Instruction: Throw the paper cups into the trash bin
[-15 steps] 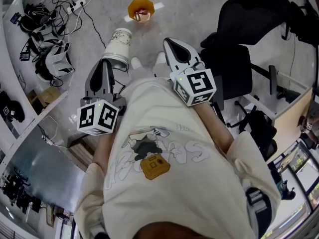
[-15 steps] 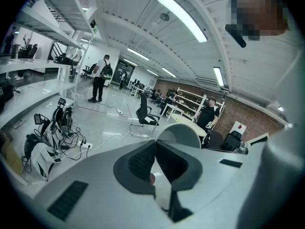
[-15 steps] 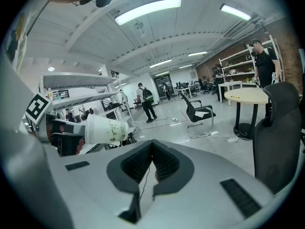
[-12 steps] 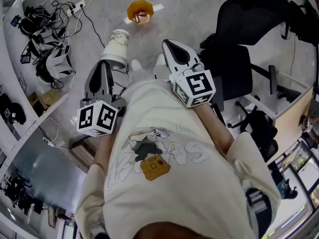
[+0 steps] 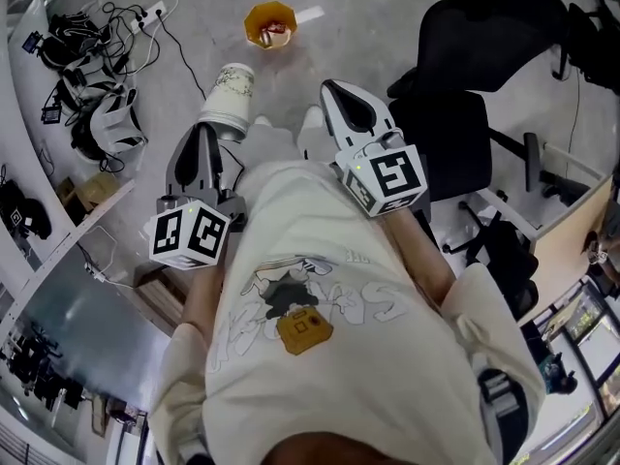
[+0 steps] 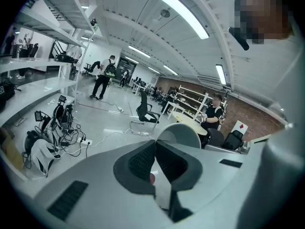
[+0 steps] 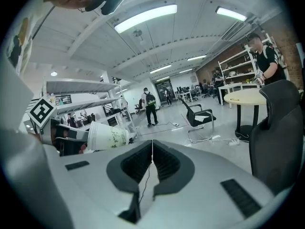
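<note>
A white paper cup (image 5: 230, 89) with a faint green print lies tilted over the floor, and my left gripper (image 5: 206, 130) is shut on its rim. In the left gripper view the cup's round mouth (image 6: 180, 134) shows just past the nearly closed left gripper (image 6: 153, 146). From the right gripper view the cup (image 7: 107, 136) sticks out sideways at the left. My right gripper (image 5: 335, 91) hangs beside it, shut with nothing in it; the right gripper (image 7: 151, 146) shows pads together. An orange trash bin (image 5: 270, 21) stands on the floor ahead, with something inside.
A black office chair (image 5: 455, 76) stands close on the right. Cables and a power strip (image 5: 126, 15) and a white headset (image 5: 102, 114) lie on the floor at the left, by a shelf edge (image 5: 58, 250). People stand far off in the hall.
Both grippers keep their pose and the left still holds the cup. The view has shifted slightly, with the bin a little higher in the picture.
</note>
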Tool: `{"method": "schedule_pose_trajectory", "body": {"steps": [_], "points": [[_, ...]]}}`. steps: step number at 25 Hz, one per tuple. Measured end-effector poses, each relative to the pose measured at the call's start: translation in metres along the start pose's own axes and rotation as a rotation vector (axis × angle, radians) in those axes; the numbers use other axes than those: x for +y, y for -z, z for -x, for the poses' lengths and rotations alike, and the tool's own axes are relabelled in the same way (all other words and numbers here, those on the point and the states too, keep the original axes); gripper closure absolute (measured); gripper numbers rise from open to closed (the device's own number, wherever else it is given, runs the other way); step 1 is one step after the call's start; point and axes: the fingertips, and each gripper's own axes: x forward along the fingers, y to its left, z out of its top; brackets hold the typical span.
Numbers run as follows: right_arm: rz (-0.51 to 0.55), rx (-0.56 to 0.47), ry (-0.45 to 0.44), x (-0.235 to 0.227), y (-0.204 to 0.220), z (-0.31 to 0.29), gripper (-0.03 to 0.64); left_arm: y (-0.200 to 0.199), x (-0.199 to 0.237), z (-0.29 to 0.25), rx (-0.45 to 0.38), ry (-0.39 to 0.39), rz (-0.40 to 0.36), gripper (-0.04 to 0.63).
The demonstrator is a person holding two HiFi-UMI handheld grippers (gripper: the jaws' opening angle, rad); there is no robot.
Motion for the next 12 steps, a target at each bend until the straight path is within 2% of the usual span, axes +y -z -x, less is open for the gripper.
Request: {"method": "schedule_pose_trajectory", "body": {"steps": [4, 7, 12], "points": [[0.005, 0.011, -0.005, -0.018, -0.002, -0.011, 0.609, -0.002, 0.004, -0.004, -0.014, -0.036, 0.025, 0.575], [-0.004, 0.031, 0.005, -0.028, -0.002, -0.025, 0.609, -0.005, 0.014, -0.013, 0.007, -0.050, 0.040, 0.575], [0.017, 0.058, 0.029, -0.044, -0.018, -0.082, 0.609, -0.024, 0.043, -0.060, 0.035, -0.040, 0.067, 0.575]]}}
